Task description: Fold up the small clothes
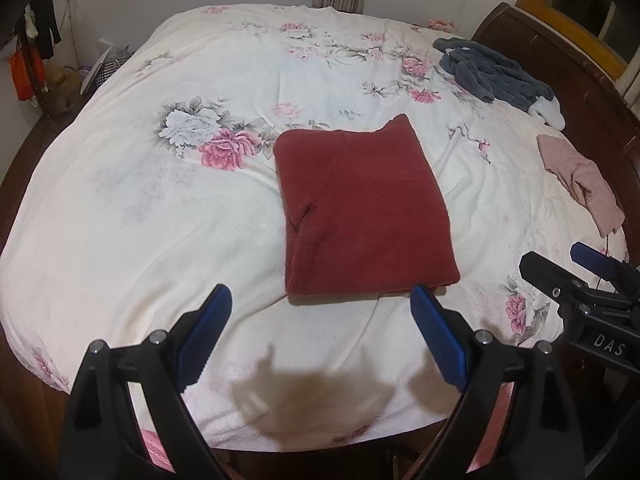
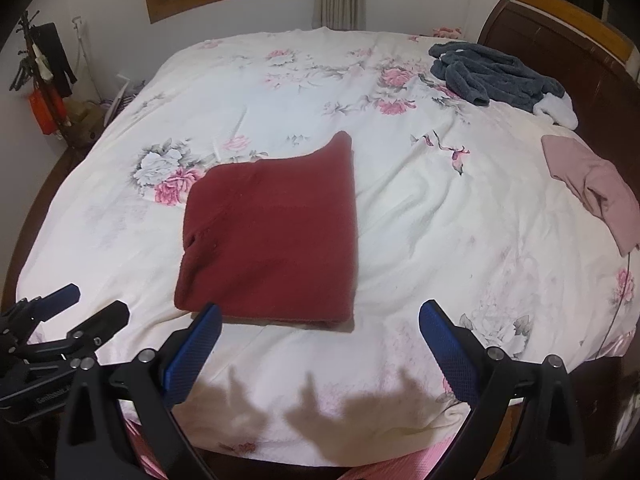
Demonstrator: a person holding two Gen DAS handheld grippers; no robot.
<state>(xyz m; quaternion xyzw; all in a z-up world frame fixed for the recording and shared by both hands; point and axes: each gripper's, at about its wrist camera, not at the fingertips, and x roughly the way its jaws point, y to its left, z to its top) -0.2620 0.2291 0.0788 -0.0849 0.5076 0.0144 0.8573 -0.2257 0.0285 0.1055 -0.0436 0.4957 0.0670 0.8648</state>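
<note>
Lying flat near the middle of the bed [image 1: 120,200], the red cloth [image 1: 360,208] is folded into a neat rectangle on the floral sheet [image 2: 420,208]. Both grippers hang above the near edge of the bed and hold nothing. The left gripper [image 1: 320,320] has its blue fingers [image 1: 208,328] spread wide, just short of the cloth's near edge. The right gripper [image 2: 320,340] is also spread wide, its left finger close to the cloth's near corner; I cannot tell if it touches. Far to the right, a dark blue garment [image 1: 492,72] lies crumpled near the headboard [image 2: 540,32]. A pink garment [image 2: 592,188] lies closer, at the right edge, well apart from the red cloth.
</note>
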